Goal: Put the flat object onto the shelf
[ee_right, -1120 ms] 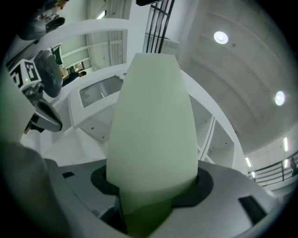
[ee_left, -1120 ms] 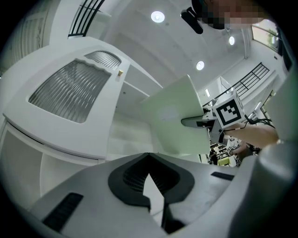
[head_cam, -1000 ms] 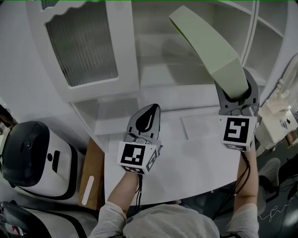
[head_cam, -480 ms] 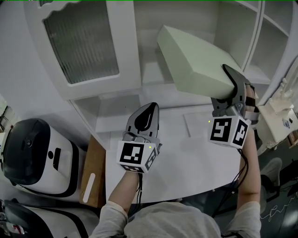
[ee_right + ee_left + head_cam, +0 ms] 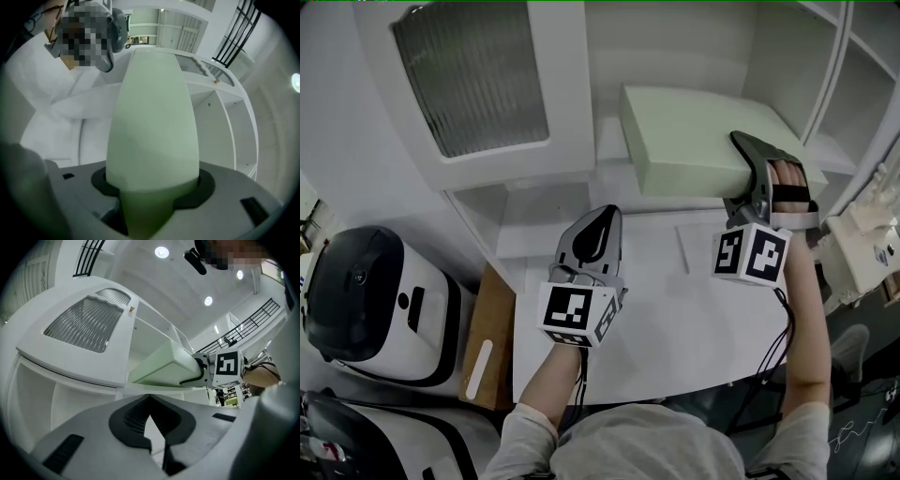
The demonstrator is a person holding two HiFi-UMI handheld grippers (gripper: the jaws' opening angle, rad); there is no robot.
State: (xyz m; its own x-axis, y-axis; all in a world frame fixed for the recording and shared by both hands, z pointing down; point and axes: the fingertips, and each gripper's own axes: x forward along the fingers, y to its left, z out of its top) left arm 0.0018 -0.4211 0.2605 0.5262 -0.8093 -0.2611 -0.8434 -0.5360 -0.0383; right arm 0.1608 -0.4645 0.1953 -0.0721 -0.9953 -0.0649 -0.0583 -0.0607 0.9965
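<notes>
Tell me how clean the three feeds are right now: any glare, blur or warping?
Head view: dim but even, sharp, no glare; the flat object reads crisply. Left gripper view: strong fisheye bending, black corners, ceiling lights blown out. Right gripper view: same fisheye and dark corners; the flat object fills the centre and turns soft near the jaws.

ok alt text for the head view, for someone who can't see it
The right gripper holds a pale green flat slab by one end at a white cabinet shelf. The left gripper, shut and empty, hovers above the white table.
</notes>
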